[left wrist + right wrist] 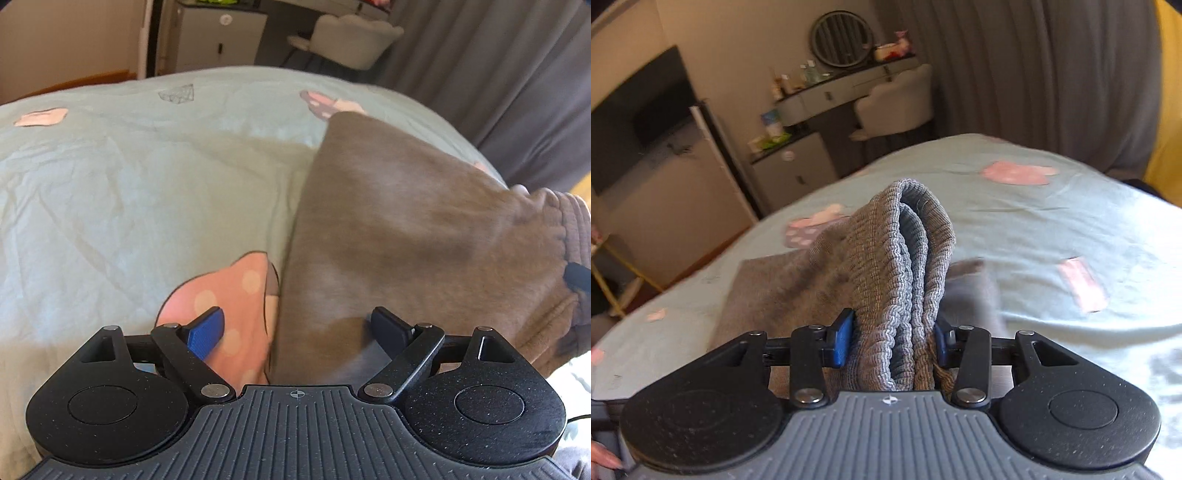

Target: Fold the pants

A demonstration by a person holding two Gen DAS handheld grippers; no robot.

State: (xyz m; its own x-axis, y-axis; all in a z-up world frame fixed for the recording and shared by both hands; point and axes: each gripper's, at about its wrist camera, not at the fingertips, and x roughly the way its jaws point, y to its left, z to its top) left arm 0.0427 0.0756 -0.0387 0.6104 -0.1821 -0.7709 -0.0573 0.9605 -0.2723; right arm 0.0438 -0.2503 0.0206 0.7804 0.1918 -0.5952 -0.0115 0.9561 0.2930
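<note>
Right wrist: ribbed pants waistband [905, 280], bunched.

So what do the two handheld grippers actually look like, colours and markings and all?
The left gripper and the right gripper look alike: a grey ribbed body with a small crosshair mark at the front edge, two round black speckled housings, black link arms with silver pivot pins, and black fingers with blue ribbed pads. No sleeves show.
</note>
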